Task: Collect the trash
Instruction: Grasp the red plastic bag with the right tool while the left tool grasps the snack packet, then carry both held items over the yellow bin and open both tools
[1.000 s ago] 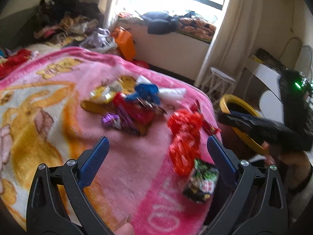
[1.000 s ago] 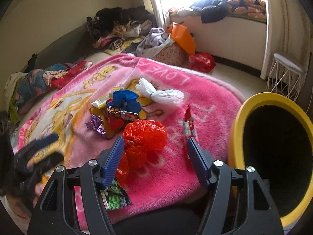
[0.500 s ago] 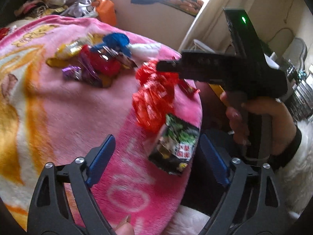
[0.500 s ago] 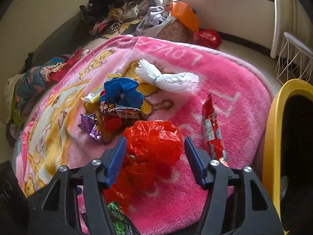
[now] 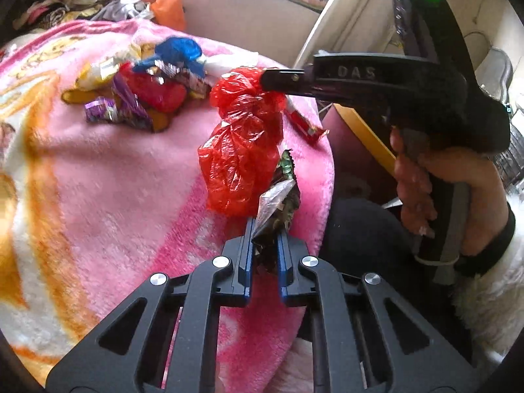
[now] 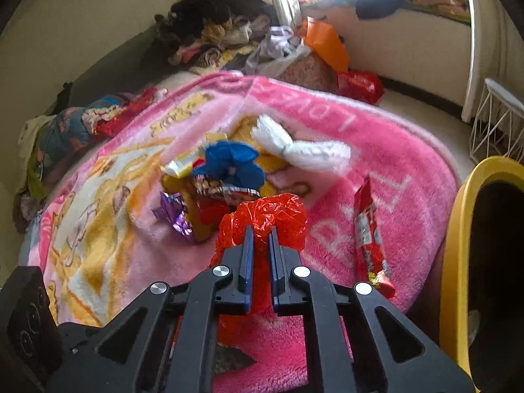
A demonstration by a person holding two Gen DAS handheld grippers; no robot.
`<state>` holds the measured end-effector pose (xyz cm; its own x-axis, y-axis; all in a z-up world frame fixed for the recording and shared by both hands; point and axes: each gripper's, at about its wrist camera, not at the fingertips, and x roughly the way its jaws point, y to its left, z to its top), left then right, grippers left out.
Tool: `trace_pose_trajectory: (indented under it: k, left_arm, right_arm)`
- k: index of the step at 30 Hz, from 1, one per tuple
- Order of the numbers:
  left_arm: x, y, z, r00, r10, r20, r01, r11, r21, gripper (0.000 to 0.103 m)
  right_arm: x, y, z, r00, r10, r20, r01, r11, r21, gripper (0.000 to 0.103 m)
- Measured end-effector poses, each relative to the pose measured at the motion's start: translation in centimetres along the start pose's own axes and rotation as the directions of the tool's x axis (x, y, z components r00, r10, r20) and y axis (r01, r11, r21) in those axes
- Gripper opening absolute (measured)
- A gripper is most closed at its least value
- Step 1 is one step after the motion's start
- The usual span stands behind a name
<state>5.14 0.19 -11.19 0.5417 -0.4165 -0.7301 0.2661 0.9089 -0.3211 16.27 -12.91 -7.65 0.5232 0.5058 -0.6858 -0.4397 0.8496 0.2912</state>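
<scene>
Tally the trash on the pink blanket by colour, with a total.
Red: 3 - plastic bag, snack bar wrapper, crumpled wrapper
Blue: 1 - crumpled bag
Purple: 1 - foil wrapper
White: 1 - tied bag
Green-black: 1 - snack packet
Total: 7

Wrappers (image 6: 209, 193) lie heaped mid-blanket (image 6: 327, 124), a plastic bag (image 6: 268, 219) before them, the bin (image 6: 458, 229) at right.

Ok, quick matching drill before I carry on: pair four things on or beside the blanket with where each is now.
1. red plastic bag
2. dark green snack packet
3. red candy bar wrapper
4. yellow bin

a. flat on the pink blanket, untouched
b. in the left gripper
c. beside the bed edge
d. in the right gripper

Pairs: 1-d, 2-b, 3-a, 4-c
</scene>
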Motion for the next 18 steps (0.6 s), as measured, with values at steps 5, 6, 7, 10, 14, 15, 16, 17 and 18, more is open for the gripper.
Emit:
trace_pose_trajectory:
  k: [5,6,7,10,14,15,16,17,18]
  left_arm:
    - [-1.5,-0.1,0.9,0.999,0.006,0.042,-0.007,1.0,0.015,0.007]
    - [-1.7,-0.2,1.1,0.999,0.006,0.05,-0.007,1.0,0.017,0.007]
    - [-2.2,-0.4,1.4,0.998,0.004,0.064,-0.005,1.0,0.022,0.007]
    - [-3.4,-1.0,1.7,0.996,-0.001,0.095,-0.003,0.999,0.042,0.007]
    - [-4.1,-1.5,2.2,0.992,-0.01,0.127,0.004,0.999,0.049,0.007]
    - [-4.1,-1.6,2.3,0.991,-0.013,0.133,0.006,0.999,0.048,0.007]
    - [-4.3,-1.7,2.5,0.99,-0.02,0.141,0.014,0.999,0.046,0.007]
    - [-4.5,-1.8,2.6,0.988,-0.028,0.149,0.022,0.999,0.044,0.007]
    - [-4.5,-1.9,2.7,0.987,-0.031,0.155,0.025,0.999,0.044,0.007]
  right_arm:
    - [-2.1,0.1,0.1,0.996,-0.014,0.088,0.014,1.0,0.003,0.007]
    - [-2.3,0.0,0.0,0.995,-0.024,0.098,0.024,1.0,0.003,0.007]
    - [-2.5,0.0,0.0,0.994,-0.032,0.105,0.032,0.999,0.004,0.007]
    - [-3.4,-0.3,0.1,0.989,-0.052,0.139,0.05,0.999,0.015,0.007]
    - [-5.1,-0.6,0.4,0.976,-0.083,0.2,0.078,0.996,0.032,0.007]
    - [-5.6,-0.8,0.5,0.972,-0.095,0.216,0.089,0.995,0.038,0.007]
    - [-6.0,-1.0,0.5,0.967,-0.107,0.23,0.1,0.994,0.044,0.007]
    - [-6.3,-1.2,0.6,0.964,-0.117,0.239,0.108,0.993,0.051,0.007]
    - [-6.7,-1.6,0.6,0.959,-0.131,0.252,0.118,0.991,0.063,0.007]
